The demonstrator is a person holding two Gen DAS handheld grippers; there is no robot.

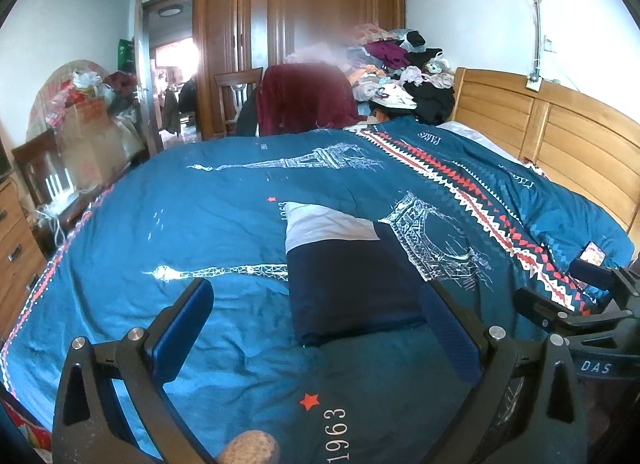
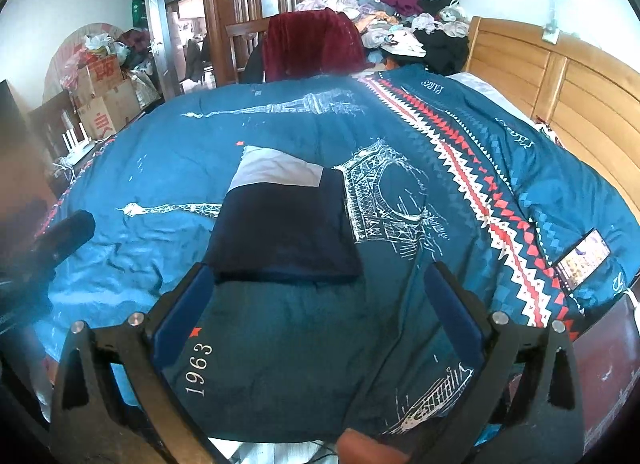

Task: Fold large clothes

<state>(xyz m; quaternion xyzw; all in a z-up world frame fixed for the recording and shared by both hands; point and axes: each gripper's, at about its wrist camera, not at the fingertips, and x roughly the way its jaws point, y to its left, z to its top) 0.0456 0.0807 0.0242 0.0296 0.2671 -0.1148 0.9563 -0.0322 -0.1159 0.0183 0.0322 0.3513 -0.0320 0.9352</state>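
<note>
A single folded garment (image 1: 344, 280), dark navy cloth with a pale lilac-grey panel at its far end, lies as a flat oblong near the middle of the bed, on a teal duvet (image 1: 200, 192) printed with white line-drawn towers and arches, small red stars, "1963", and a zigzag band of red, white and navy. The duvet's cotton surface is softly creased, most of all at the left. Both pairs of tongs are spread wide and hold nothing: the left tongs (image 1: 316, 328) hover over the near part of the duvet with the garment's near edge between their blue-padded black fingers (image 1: 184, 332), while the right tongs (image 2: 320, 304) hang just short of that same edge. The left wrist view alone shows the right tool's black frame at its right margin; the right wrist view alone shows a dark rounded handle at its left margin and bare floor below the bed's edge. One phone (image 2: 582, 260) with a lit screen lies on the duvet's right side, clearer in the right wrist view. Beyond the bed stand a slatted honey-wood headboard (image 1: 560, 136), a wardrobe (image 1: 296, 12) of glossy brown wood, one chair draped in ribbed maroon fabric (image 2: 312, 44), a loose heap of mixed clothes (image 2: 404, 20), and cardboard boxes (image 2: 104, 96).
</note>
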